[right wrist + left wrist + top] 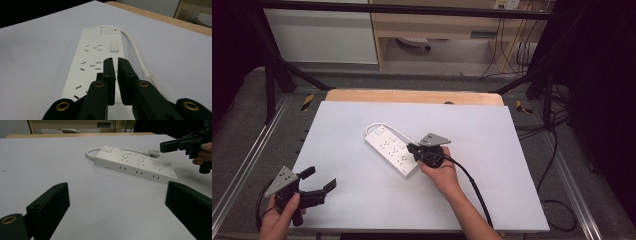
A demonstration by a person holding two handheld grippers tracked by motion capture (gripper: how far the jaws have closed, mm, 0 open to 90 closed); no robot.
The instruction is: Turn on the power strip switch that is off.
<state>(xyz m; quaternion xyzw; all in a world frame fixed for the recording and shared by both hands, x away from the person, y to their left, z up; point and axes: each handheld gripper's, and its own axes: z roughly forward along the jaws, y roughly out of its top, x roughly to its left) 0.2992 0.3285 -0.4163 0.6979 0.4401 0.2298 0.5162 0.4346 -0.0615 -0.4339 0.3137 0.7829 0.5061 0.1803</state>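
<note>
The white power strip [392, 151] lies mid-tabletop [362, 210], cord looped behind it. Just above its near end, the right tool [115, 65] hovers, jaws nearly together and empty. Left of the strip, well apart, the left tool [318, 179] gapes wide, empty. The strip looks rigid, light and smooth; gripping across its narrow sides seems best.

A white surface [362, 200], rectangular and matte, carries the things; a strip of light wood [412, 96] shows along its far edge. A white power strip [392, 148] lies flat on it near the middle, set at a slant, sockets facing up, its switch at the far end. The strip's white cable [374, 127] loops out from that end and rests on the surface beside the strip's body.
</note>
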